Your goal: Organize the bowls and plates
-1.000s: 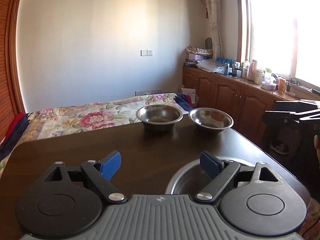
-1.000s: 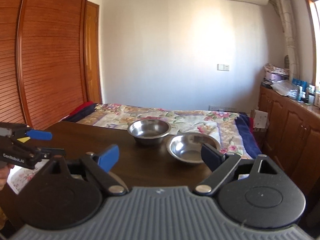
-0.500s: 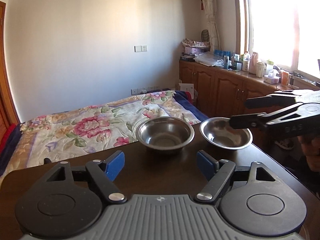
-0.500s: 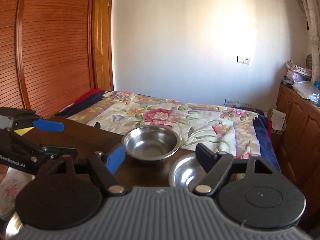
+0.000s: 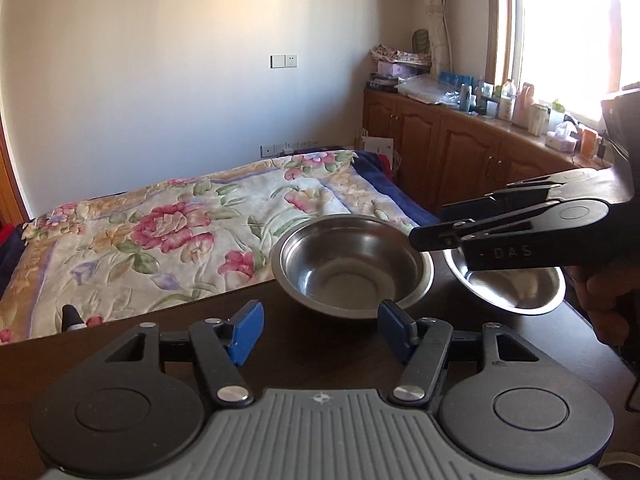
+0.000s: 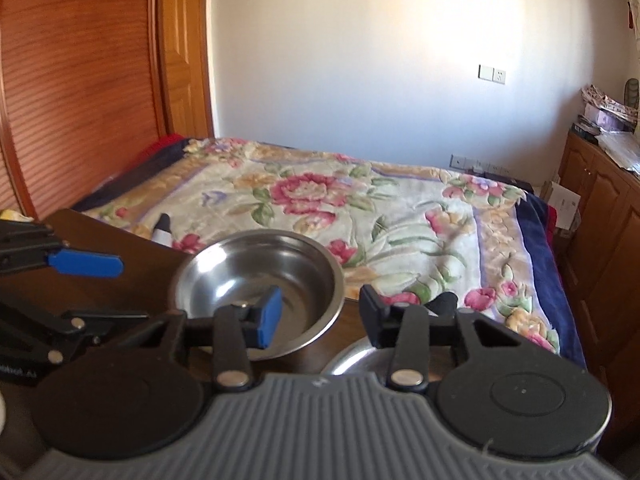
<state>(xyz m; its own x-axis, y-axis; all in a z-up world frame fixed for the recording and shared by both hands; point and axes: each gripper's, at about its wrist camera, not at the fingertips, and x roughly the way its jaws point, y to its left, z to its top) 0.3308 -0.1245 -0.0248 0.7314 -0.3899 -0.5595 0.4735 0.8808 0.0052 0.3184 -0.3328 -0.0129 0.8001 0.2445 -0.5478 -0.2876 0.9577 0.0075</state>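
Little of the sorting looks done: two round stainless-steel bowls sit apart near the far edge of the dark brown wooden surface [image 5: 168,344], not yet nested. In the left wrist view the deeper stainless-steel bowl [image 5: 352,266] rests right of the frame's centre, just beyond the left claw [image 5: 322,330], whose blue-padded fingers are spread wide with nothing between them and hover short of the bowl's near rim. To its right, at the middle right of that frame, the shallower stainless-steel bowl [image 5: 508,286] lies just beside it, partly hidden by the right claw [image 5: 428,236], which reaches in from the right edge over its rim. In the right wrist view the right claw [image 6: 318,314] stands with its fingers apart and nothing pinched; the left, blue-padded one shows against the deeper bowl [image 6: 256,276], the right one above the rim of the shallower bowl [image 6: 354,356] at the bottom centre. Whether either finger touches metal I cannot tell. The left claw [image 6: 86,264] enters at the middle left of that frame. Behind the surface lies a bed with a floral quilt [image 5: 160,232]. No plate can be made out for certain in either view. I judge the task near its start: a bowl must be gripped, lifted and set into the other, and any plates stacked after that
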